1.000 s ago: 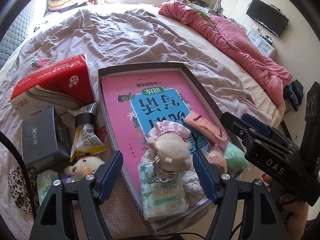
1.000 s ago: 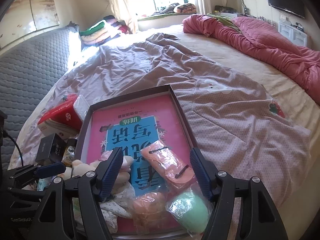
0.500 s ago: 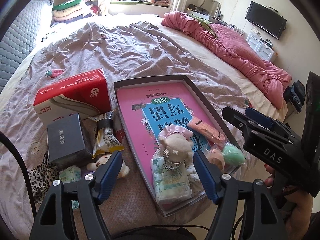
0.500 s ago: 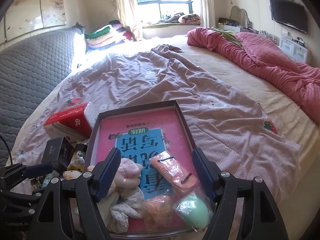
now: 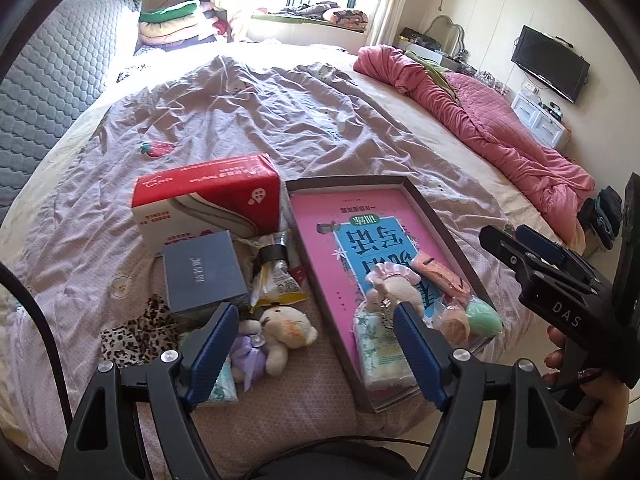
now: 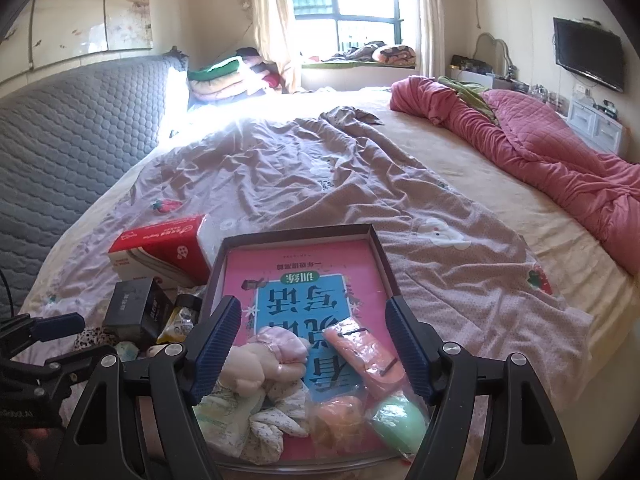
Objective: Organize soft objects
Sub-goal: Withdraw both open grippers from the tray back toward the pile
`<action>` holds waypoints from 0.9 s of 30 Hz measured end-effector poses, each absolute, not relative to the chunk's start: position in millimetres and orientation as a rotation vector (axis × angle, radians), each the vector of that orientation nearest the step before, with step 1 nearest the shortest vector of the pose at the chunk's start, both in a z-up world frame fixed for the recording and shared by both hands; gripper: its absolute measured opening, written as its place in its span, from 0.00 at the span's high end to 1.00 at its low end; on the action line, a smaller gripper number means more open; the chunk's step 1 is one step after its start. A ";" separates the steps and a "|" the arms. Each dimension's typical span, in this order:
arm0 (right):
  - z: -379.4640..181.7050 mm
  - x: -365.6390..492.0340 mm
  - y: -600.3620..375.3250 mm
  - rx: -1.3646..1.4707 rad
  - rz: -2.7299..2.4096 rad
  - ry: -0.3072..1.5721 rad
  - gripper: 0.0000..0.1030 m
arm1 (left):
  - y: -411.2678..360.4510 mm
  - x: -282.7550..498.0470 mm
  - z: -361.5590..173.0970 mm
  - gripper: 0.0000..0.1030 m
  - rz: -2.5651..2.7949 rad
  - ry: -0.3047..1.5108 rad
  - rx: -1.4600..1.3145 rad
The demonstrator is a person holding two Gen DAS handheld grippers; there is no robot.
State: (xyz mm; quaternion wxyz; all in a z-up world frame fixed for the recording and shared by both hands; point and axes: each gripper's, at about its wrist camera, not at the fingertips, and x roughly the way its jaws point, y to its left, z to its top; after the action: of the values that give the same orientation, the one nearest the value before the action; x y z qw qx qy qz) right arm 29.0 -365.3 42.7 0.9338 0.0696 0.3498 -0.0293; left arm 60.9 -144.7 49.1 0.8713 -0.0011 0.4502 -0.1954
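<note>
Both claws risen; left claw (image 5: 314, 346) opening, empty

Both views are lit by strong daylight that is let in through the window (image 6: 352, 20) at the far wall, and the bed (image 6: 280, 168) beneath it is washed out to near white in a patch of glare. The near foreground is left dimmer, with soft shadows cast among the clutter. Straight lines are bent by the fisheye lens, the corners are blacked out by a dark round vignette, and mild softness is seen toward the edges.
</note>
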 end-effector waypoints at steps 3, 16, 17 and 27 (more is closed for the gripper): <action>47.3 28.3 -358.5 0.128 -0.046 0.705 0.26 | -126.3 62.2 54.9 0.23 -0.382 0.930 -0.025; 63.8 26.8 -324.2 0.063 0.022 0.685 0.26 | -61.7 63.2 59.9 0.23 -0.269 0.921 -0.097; 65.6 25.6 -321.2 0.054 0.026 0.681 0.26 | -58.8 62.0 59.2 0.23 -0.265 0.921 -0.100; 73.2 25.4 -295.2 0.008 0.073 0.677 0.26 | -34.0 59.6 48.1 0.23 -0.230 0.940 -0.125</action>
State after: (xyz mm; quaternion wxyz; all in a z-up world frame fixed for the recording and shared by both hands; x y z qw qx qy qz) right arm 25.4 -295.2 73.2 0.9426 0.0038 0.3320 0.0356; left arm 59.6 -34.0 48.1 0.8834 -0.0600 0.4516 -0.1103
